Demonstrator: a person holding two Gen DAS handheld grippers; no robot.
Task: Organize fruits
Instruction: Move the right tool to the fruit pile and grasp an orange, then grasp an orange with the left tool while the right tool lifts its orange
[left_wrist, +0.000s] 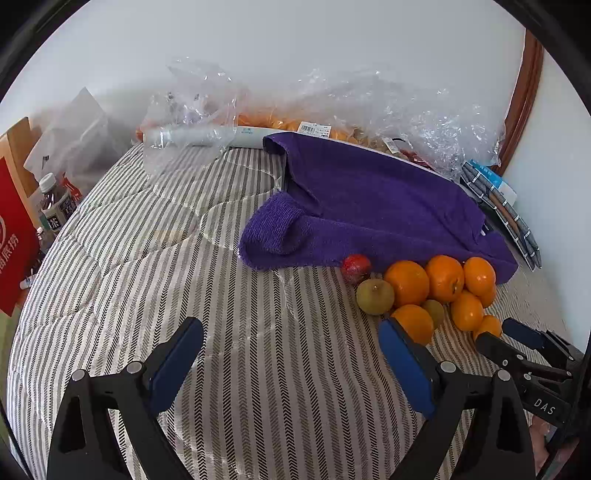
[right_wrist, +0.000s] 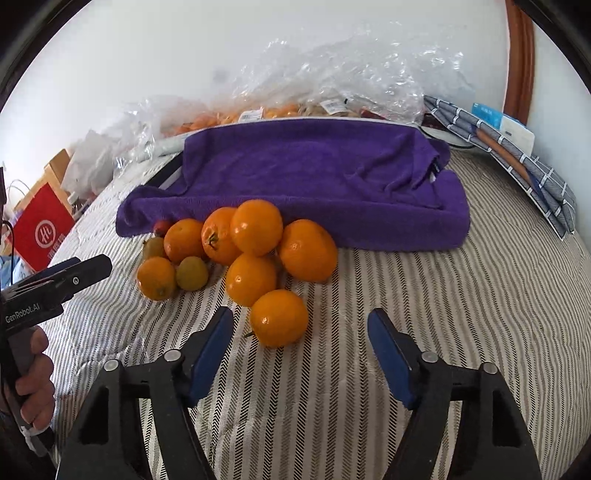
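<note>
A pile of round orange fruits (right_wrist: 255, 251) with two small green ones (right_wrist: 191, 273) is sitting on the striped grey-and-white bed cover (right_wrist: 443, 314), touching the folded purple towel (right_wrist: 314, 177) at 12 o'clock. The right gripper (right_wrist: 300, 347) is hovering wide open, holding nothing, with the nearest orange (right_wrist: 279, 317) just ahead at 11 o'clock. The left gripper (left_wrist: 291, 354) is gaping open and empty too, with the fruit at 2 o'clock.

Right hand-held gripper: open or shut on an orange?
Open. In its own view the right hand-held gripper has both blue pads spread wide, and the nearest orange lies on the striped bedding between them, ungripped.

Home bedroom: striped quilt (left_wrist: 184, 258), towel (right_wrist: 314, 166).
</note>
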